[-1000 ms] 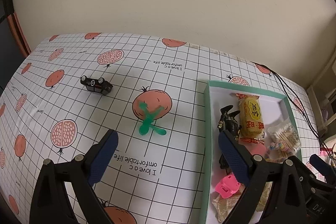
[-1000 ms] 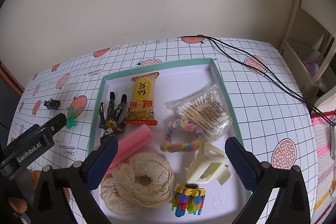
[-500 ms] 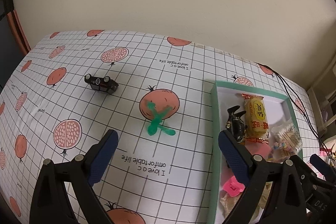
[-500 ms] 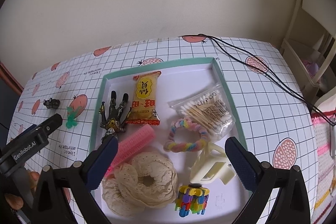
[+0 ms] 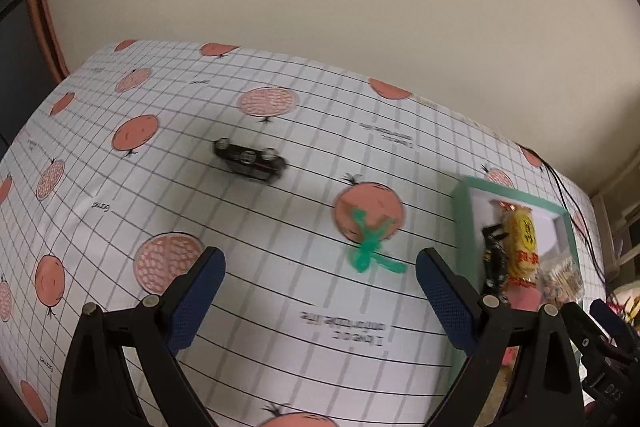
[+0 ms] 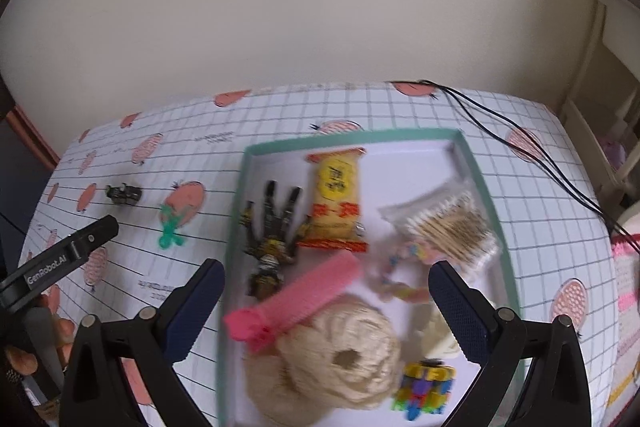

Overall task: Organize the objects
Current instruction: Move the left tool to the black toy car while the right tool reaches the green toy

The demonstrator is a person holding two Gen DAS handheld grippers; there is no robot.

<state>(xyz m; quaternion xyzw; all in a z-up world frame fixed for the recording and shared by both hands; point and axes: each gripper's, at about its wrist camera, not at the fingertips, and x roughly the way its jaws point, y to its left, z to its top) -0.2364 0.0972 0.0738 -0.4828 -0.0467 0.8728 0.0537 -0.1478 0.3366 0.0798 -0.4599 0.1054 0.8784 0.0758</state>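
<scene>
The table (image 5: 280,327) is covered with a white checked cloth printed with pomegranates. On it, a shallow tray (image 6: 490,203) with a green rim is placed, and all positions below are given relative to this tray.

Inside the tray, a cream lace scrunchie (image 6: 332,359) is seen at the near edge, with a pink hair roller (image 6: 296,301) lying across its far side. A yellow snack packet (image 6: 338,203) is laid at the far part, and a dark toy figure (image 6: 272,227) lies just beside it, along the left wall. A bag of cotton swabs (image 6: 450,227) is kept near the right wall, a pastel hair tie (image 6: 400,267) is partly seen beside it, and a colourful block toy (image 6: 424,387) stands in the near right corner.

Outside the tray, to its left, a green toy (image 5: 370,247) is found on the cloth, and a small black toy car (image 5: 250,161) lies further left, well apart from the rim.

The left gripper (image 5: 318,297) is held over the cloth left of the tray, its jaws spread wide and empty. The right gripper (image 6: 326,307) is held above the near half of the tray, its jaws also wide apart with nothing between them.
</scene>
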